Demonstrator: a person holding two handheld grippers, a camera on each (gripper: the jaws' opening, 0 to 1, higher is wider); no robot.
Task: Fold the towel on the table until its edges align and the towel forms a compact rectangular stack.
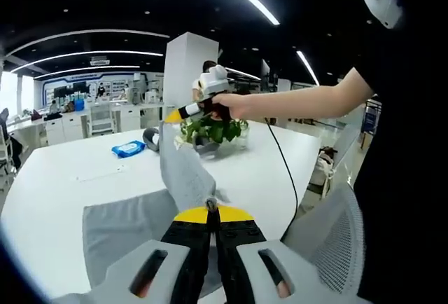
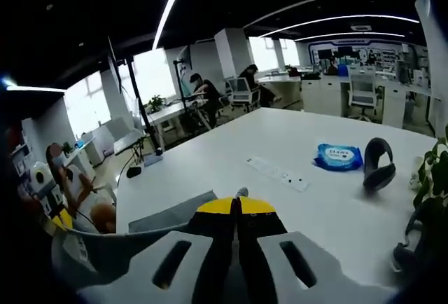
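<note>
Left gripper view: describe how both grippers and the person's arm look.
The left gripper has yellow-tipped black jaws rising from a pale grey body with two slots. The right gripper has a yellow tip, a black middle and a white rear, with a black cable trailing from it. The person wears a black short-sleeved top.

Free room: wide bare stretch of table (image 1: 63, 185) left of the towel (image 1: 126, 223) in the left gripper view, nothing standing on it.

Obstacles, far side of the table: blue wipes pack (image 1: 128, 149), dark headset (image 2: 378, 164) just beside it, potted plant (image 1: 213, 130) behind the lifted towel corner. Flat white strip (image 2: 280, 173) lies mid-table between towel and wipes.

Black cable (image 1: 283, 171) runs from the right gripper (image 1: 183, 113) down across the table's right edge. Mesh chair (image 1: 336, 237) sits close at that edge, beside the person's body.
</note>
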